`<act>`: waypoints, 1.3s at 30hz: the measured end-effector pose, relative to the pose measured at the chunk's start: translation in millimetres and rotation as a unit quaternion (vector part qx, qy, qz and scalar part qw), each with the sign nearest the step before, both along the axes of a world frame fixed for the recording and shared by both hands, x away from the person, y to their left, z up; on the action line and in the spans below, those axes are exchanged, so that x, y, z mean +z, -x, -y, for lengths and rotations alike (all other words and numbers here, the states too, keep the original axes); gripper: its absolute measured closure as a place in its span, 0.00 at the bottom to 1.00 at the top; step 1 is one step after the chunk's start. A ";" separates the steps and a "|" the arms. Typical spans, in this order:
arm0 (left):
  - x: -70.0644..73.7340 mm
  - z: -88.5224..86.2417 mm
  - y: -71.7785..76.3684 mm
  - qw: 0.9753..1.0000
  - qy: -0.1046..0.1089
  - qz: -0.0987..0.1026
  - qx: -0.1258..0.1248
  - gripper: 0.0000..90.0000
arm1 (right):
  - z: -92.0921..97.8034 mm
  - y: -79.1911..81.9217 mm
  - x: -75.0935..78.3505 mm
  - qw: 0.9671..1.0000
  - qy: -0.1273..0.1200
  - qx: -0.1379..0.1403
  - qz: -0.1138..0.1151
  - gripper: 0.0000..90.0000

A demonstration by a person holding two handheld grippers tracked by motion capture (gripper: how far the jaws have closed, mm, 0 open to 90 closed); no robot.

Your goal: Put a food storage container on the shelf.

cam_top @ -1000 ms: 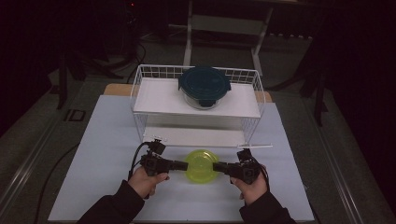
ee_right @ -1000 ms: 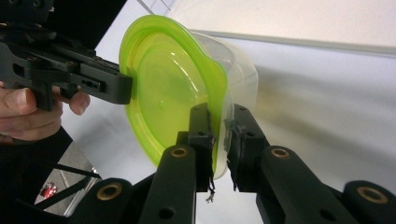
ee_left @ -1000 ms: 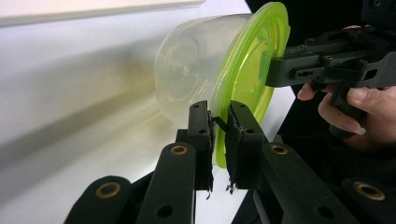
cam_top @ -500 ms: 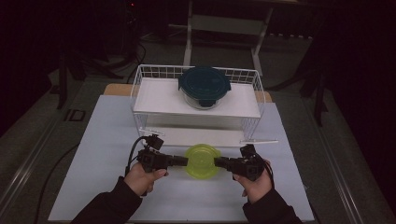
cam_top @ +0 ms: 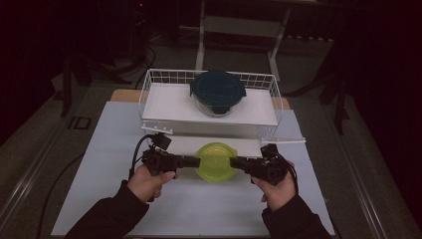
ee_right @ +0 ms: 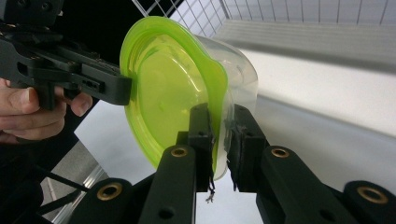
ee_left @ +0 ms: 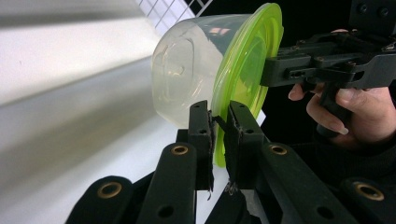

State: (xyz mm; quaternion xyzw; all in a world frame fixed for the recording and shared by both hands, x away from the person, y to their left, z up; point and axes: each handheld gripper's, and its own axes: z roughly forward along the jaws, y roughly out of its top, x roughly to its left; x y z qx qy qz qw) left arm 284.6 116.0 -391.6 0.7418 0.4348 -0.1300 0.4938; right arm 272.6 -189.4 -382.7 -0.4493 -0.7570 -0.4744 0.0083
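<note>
The green-lidded container (cam_top: 215, 161) sits at the middle of the high view, just at 6 o'clock of the white wire basket (cam_top: 149, 94), over the pale table cover (cam_top: 99, 149). The left gripper (cam_top: 191, 161) meets its rim from 9 o'clock and the right gripper (cam_top: 238, 162) from 3 o'clock, a hand behind each; gripping opposite edges looks meant to keep the tub level while two tools share its weight. A second container with a dark lid (cam_top: 218, 90) stands in the basket at 12 o'clock, well apart.

In the left gripper view, the left gripper (ee_left: 218, 125) has its jaws clamped on the edge of the green lid (ee_left: 243, 70), with the clear tub (ee_left: 187, 70) bulging toward 10 o'clock. The thin lip is likely the only part narrow enough to pinch. The other gripper bites the lid's far edge at 3 o'clock. The tub appears lifted off the surface, though I cannot be sure.

In the right gripper view, the right gripper (ee_right: 218, 126) is likewise closed on the lid rim (ee_right: 163, 93), the lip caught between the pads, and the opposing tool holds the edge at 9 o'clock. The basket's mesh at 12 o'clock suggests that is where the container is headed.
</note>
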 end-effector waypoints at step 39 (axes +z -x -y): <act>121.0 -13.7 -53.0 0.997 0.030 0.062 0.028 0.90 | -16.4 -49.5 121.7 0.995 -0.012 -0.037 0.093 0.89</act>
